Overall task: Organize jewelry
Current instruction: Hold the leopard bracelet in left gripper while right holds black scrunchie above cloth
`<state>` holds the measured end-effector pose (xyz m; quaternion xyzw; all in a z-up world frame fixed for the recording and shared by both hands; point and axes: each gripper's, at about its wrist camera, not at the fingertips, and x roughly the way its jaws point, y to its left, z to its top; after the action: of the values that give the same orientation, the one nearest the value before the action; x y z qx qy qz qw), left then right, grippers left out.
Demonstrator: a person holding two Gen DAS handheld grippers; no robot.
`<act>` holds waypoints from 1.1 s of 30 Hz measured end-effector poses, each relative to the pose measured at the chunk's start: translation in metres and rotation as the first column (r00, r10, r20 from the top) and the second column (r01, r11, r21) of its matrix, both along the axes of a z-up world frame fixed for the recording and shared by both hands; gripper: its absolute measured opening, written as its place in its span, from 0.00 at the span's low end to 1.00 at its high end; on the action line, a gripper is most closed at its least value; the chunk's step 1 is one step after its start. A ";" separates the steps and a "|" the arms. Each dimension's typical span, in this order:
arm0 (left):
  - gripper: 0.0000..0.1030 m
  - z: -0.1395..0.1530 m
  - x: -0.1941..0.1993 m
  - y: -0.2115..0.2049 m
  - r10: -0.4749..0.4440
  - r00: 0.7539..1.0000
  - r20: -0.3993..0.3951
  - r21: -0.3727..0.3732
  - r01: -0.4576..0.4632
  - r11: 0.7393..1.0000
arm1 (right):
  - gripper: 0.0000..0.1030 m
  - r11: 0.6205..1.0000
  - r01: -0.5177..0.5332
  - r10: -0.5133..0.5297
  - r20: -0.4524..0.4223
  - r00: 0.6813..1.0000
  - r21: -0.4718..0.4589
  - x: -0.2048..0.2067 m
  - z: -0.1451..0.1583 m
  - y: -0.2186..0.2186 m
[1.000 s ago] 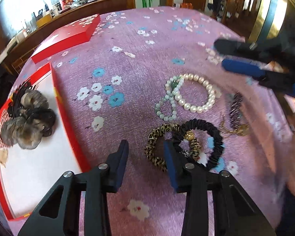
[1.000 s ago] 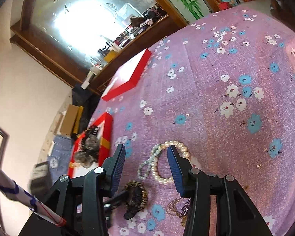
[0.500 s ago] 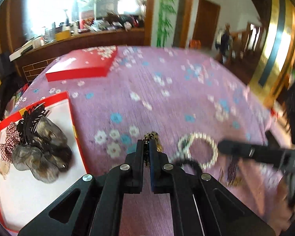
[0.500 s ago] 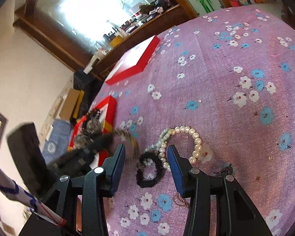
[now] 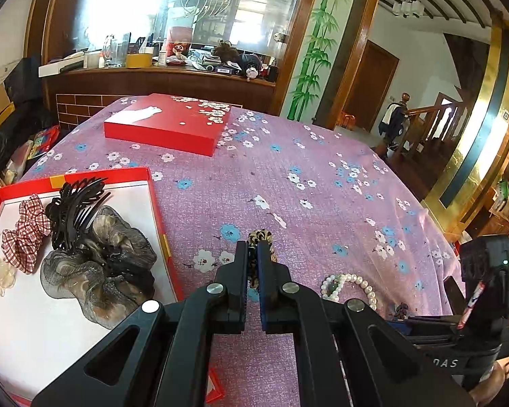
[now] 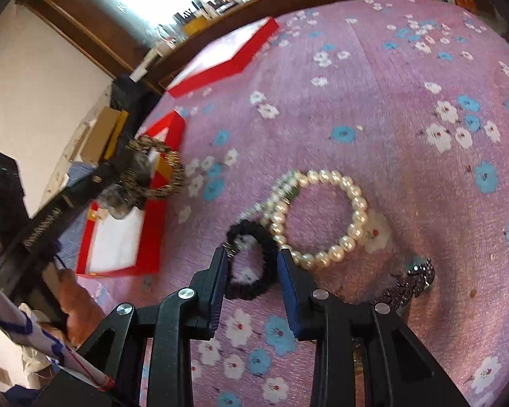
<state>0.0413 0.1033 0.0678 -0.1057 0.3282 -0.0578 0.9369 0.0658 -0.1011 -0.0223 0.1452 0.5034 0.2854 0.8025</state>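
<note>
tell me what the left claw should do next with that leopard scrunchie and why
Probably carry it sideways over the open red box and let go. The left claw is shut on the leopard-print scrunchie, lifted off the cloth, and the box already holds the other hair pieces.

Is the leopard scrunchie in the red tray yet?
No. The leopard scrunchie hangs above the tray's edge, clamped in the shut left gripper.

Leopard-print scrunchie (image 5: 260, 237) mostly hidden between left claw (image 5: 252, 249) fingers. Pearl bracelet (image 5: 353, 285) partly covered by claw frame. Red tray (image 5: 146, 183) cut off at left edge. Dark beaded piece (image 6: 414, 281) blurred, unidentifiable.
</note>
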 end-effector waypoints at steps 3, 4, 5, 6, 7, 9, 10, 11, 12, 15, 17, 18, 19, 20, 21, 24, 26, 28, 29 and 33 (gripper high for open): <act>0.05 0.000 -0.001 -0.002 -0.006 1.000 -0.002 0.007 0.006 1.000 | 0.31 0.999 0.003 -0.003 -0.014 1.000 -0.032 0.002 -0.004 -0.001; 0.05 0.000 -0.002 -0.003 -0.010 1.000 -0.003 0.010 0.010 1.000 | 0.31 1.000 0.005 -0.005 -0.011 1.000 -0.031 0.002 -0.004 -0.001; 0.05 -0.001 -0.002 -0.005 -0.015 1.000 -0.005 0.013 0.015 1.000 | 0.31 0.999 0.002 -0.002 -0.004 1.000 -0.037 0.002 -0.004 0.000; 0.05 -0.002 -0.002 -0.007 -0.021 1.000 -0.007 0.018 0.021 1.000 | 0.31 0.999 0.002 -0.002 0.007 1.000 -0.044 0.002 -0.003 0.002; 0.05 -0.002 -0.002 -0.008 -0.025 1.000 -0.009 0.021 0.025 0.999 | 0.31 0.998 0.003 -0.002 0.025 1.000 -0.058 0.001 -0.003 0.005; 0.05 -0.003 -0.003 -0.012 -0.033 0.999 -0.010 0.027 0.033 0.999 | 0.29 0.993 -0.002 0.011 0.075 0.997 -0.117 -0.003 0.000 0.014; 0.05 -0.003 -0.003 -0.013 -0.037 0.999 -0.010 0.031 0.037 0.999 | 0.24 0.986 -0.007 0.024 0.108 0.994 -0.164 -0.006 0.001 0.019; 0.05 -0.004 -0.004 -0.014 -0.040 0.999 -0.010 0.037 0.040 0.999 | 0.20 0.970 -0.006 0.045 0.154 0.987 -0.242 -0.011 0.003 0.028; 0.05 -0.004 -0.004 -0.016 -0.041 0.999 -0.010 0.042 0.041 0.998 | 0.11 0.953 0.000 0.060 0.188 0.980 -0.303 -0.015 0.003 0.034; 0.05 -0.006 -0.005 -0.018 -0.049 0.999 -0.014 0.048 0.050 0.998 | 0.08 0.941 0.025 0.052 0.216 0.975 -0.337 -0.018 0.006 0.034; 0.05 -0.006 -0.005 -0.020 -0.055 0.998 -0.014 0.054 0.055 0.997 | 0.08 0.958 0.058 0.012 0.242 0.970 -0.279 -0.017 0.014 0.022; 0.05 -0.006 -0.006 -0.021 -0.057 0.998 -0.012 0.054 0.058 0.997 | 0.08 0.968 0.070 -0.005 0.260 0.966 -0.242 -0.018 0.020 0.017; 0.05 -0.006 -0.006 -0.022 -0.060 0.998 -0.009 0.056 0.060 0.997 | 0.08 0.978 0.093 -0.037 0.289 0.957 -0.185 -0.020 0.029 0.008; 0.05 -0.005 -0.007 -0.023 -0.061 0.998 -0.004 0.060 0.061 0.996 | 0.08 0.982 0.110 -0.058 0.307 0.950 -0.153 -0.021 0.034 0.003; 0.05 -0.006 -0.008 -0.023 -0.062 0.998 -0.001 0.064 0.062 0.996 | 0.08 0.984 0.119 -0.071 0.318 0.945 -0.133 -0.022 0.037 0.000; 0.05 -0.007 -0.008 -0.027 -0.068 0.998 -0.004 0.078 0.069 0.995 | 0.08 0.988 0.145 -0.116 0.351 0.929 -0.056 -0.025 0.046 -0.011; 0.05 -0.009 -0.008 -0.030 -0.072 0.997 -0.004 0.093 0.072 0.993 | 0.08 0.987 0.156 -0.134 0.359 0.924 -0.032 -0.025 0.050 -0.013; 0.05 -0.009 -0.009 -0.034 -0.077 0.997 -0.003 0.107 0.077 0.991 | 0.08 0.987 0.159 -0.139 0.357 0.924 -0.027 -0.022 0.051 -0.012; 0.05 -0.010 -0.010 -0.036 -0.080 0.997 0.001 0.119 0.079 0.990 | 0.08 0.987 0.161 -0.141 0.357 0.924 -0.028 -0.021 0.052 -0.012; 0.05 -0.014 -0.013 -0.048 -0.099 0.995 0.003 0.167 0.097 0.981 | 0.08 0.987 0.161 -0.144 0.362 0.921 -0.017 -0.026 0.054 -0.012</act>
<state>0.0280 0.0550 0.0539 -0.0105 0.3315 -0.0770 0.9403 0.0396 -0.1135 0.0320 0.1109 0.3419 0.2322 0.9038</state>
